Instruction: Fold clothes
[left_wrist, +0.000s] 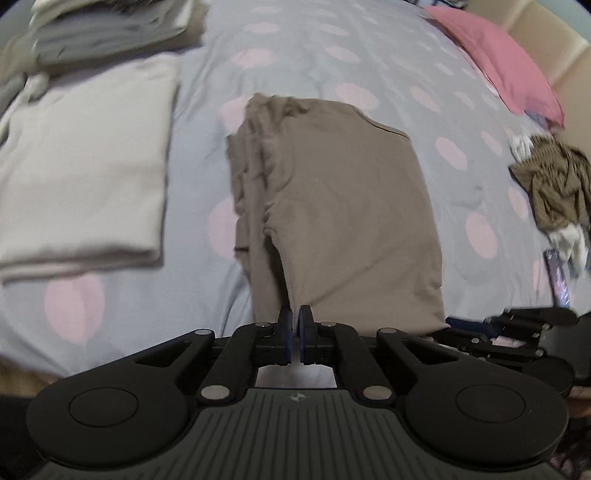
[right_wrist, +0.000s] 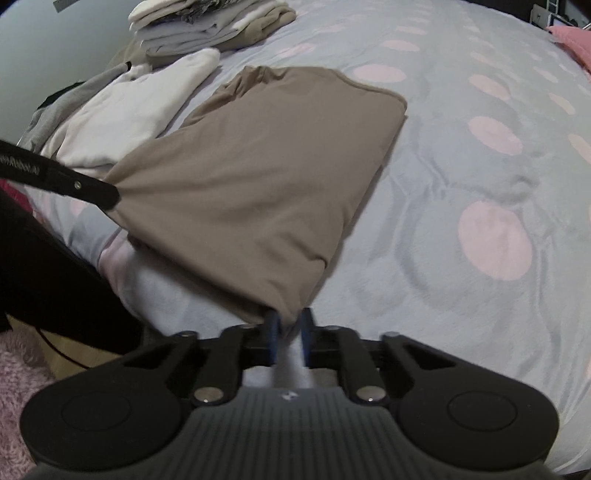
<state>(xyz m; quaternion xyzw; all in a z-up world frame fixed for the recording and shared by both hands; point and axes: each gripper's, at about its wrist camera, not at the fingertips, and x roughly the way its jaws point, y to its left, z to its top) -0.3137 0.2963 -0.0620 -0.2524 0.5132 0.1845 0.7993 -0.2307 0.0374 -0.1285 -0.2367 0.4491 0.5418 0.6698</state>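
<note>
A folded tan garment (left_wrist: 332, 203) lies lengthwise on the bed, its near end lifted off the cover. My left gripper (left_wrist: 295, 321) is shut on the garment's near left corner, the cloth pinched between the blue pads. In the right wrist view the same tan garment (right_wrist: 251, 166) spreads away from my right gripper (right_wrist: 290, 325), which is shut on its near right corner. The left gripper (right_wrist: 110, 195) shows there as a black finger holding the other corner. The right gripper (left_wrist: 458, 328) is visible low at the right in the left wrist view.
The bed cover (right_wrist: 480, 184) is grey-blue with pink spots. A folded white garment (left_wrist: 85, 177) lies left of the tan one, with a stack of folded clothes (left_wrist: 107, 33) behind it. A pink pillow (left_wrist: 498, 62) and crumpled olive clothing (left_wrist: 554, 181) sit at the right.
</note>
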